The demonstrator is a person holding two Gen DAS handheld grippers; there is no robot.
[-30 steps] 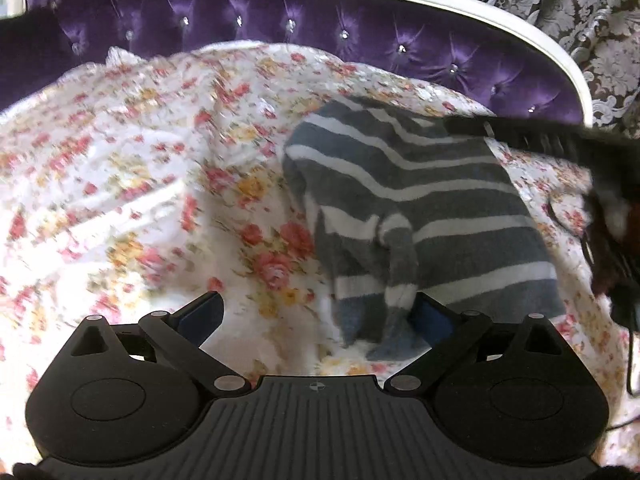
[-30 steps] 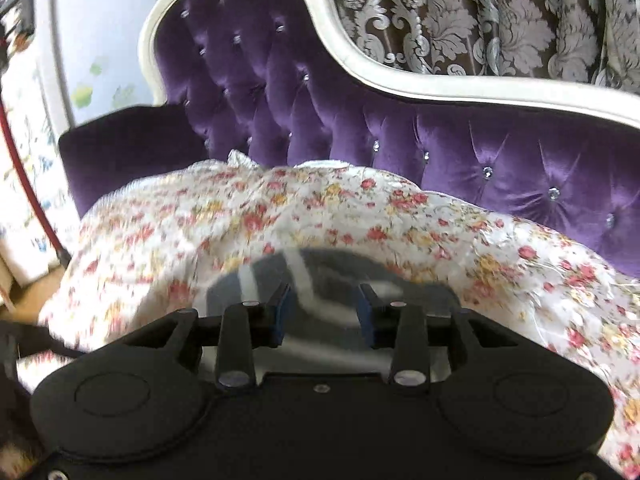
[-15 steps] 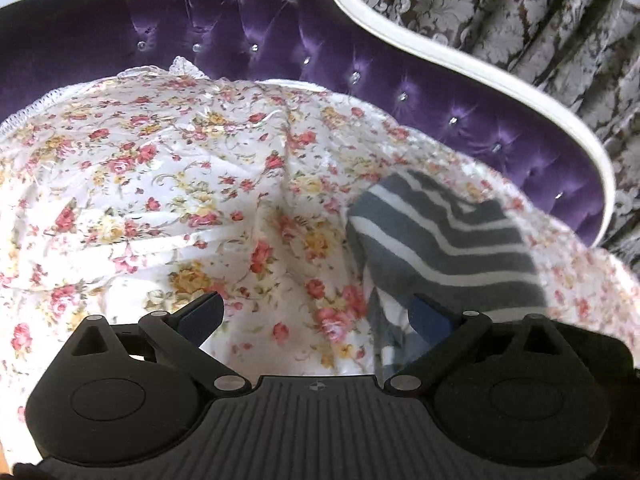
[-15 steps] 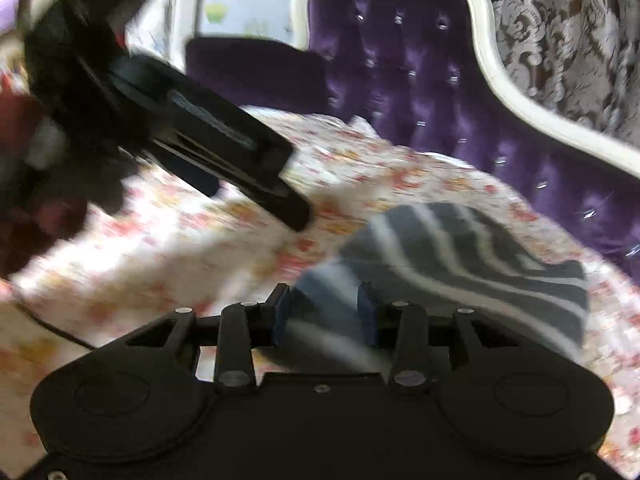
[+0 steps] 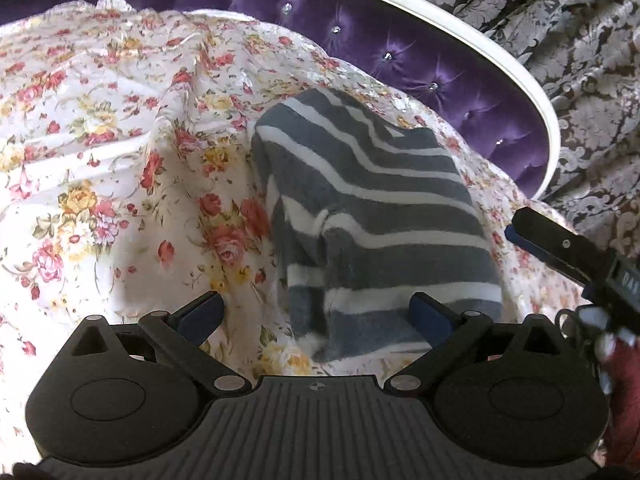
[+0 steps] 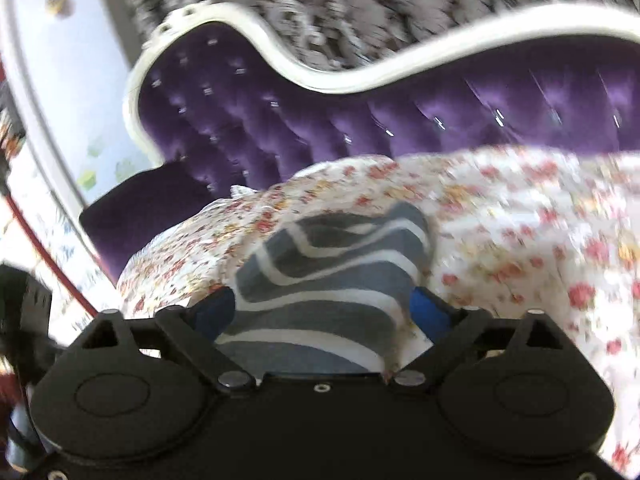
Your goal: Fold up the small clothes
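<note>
Floral sheet [image 5: 100,184] bunched under folded striped garment [image 5: 372,208], both grippers [image 5: 318,316] [image 6: 324,308] spread wide, empty: likely snag, undoing fold.

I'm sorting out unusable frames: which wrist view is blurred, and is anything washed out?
Right wrist view: motion-smeared, floral sheet and curtain streaked, striped garment soft. Left wrist view: sharp on the garment; sheet overexposed at left; fisheye bends the sofa rim.

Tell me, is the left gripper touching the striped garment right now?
Cannot tell. In the left wrist view the left gripper is open over the striped garment, its right finger pad overlapping the hem, but no contact or gap shows plainly.
</note>
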